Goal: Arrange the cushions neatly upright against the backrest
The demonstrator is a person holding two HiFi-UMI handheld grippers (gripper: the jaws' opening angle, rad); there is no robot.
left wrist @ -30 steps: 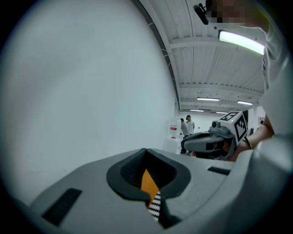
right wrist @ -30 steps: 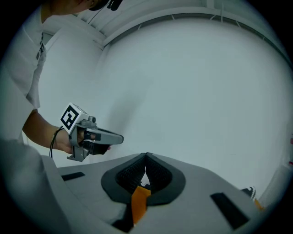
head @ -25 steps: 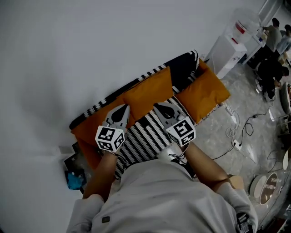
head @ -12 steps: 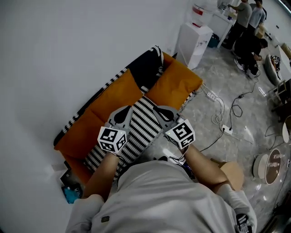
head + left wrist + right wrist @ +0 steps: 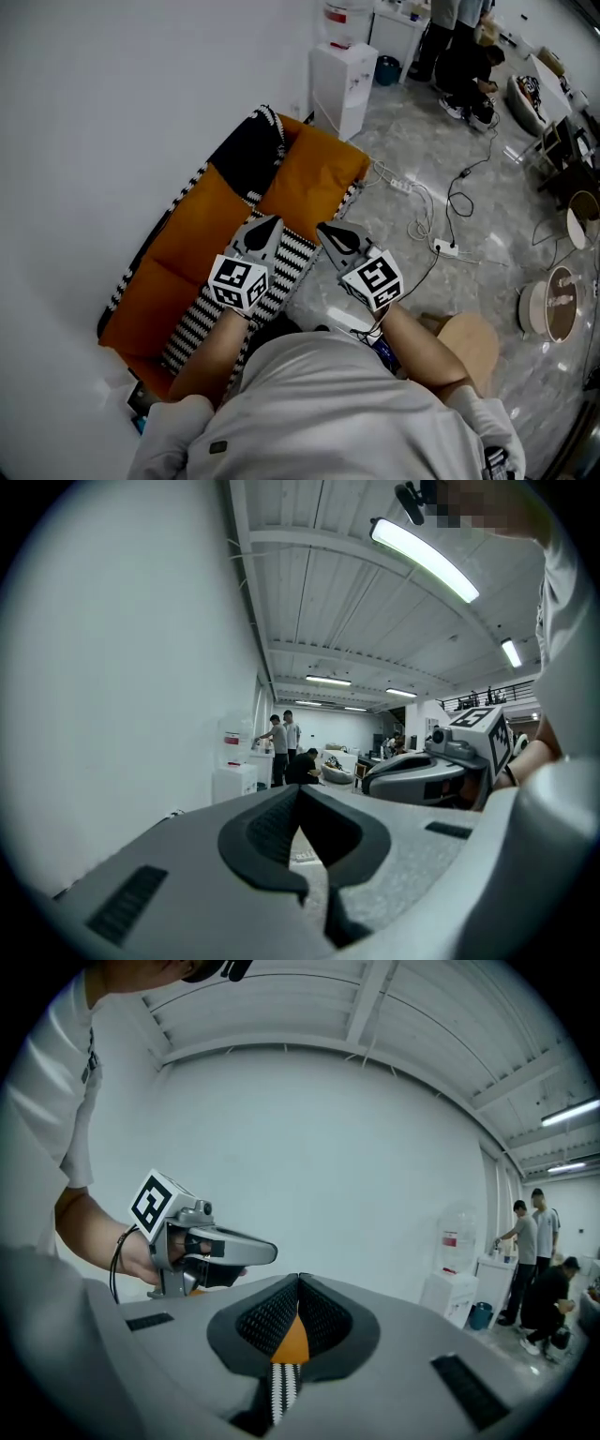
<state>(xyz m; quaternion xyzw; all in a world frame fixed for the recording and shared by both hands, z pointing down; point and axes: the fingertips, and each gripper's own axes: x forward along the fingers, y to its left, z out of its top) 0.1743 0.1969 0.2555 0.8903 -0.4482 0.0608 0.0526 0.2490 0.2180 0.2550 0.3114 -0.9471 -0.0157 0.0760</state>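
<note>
Hovering above the seat, the left gripper (image 5: 271, 222) and the right gripper (image 5: 324, 228) are both held with jaws pressed together, nothing caught between them. Plump orange fabric cushions (image 5: 314, 178) are seen lying flat along the white wall (image 5: 103, 103), beside a black cushion with striped trim (image 5: 246, 155) and a black-and-white striped cloth (image 5: 283, 270). Soft, light, floppy handling is expected, so a pinch on a top corner seam is judged best.
</note>
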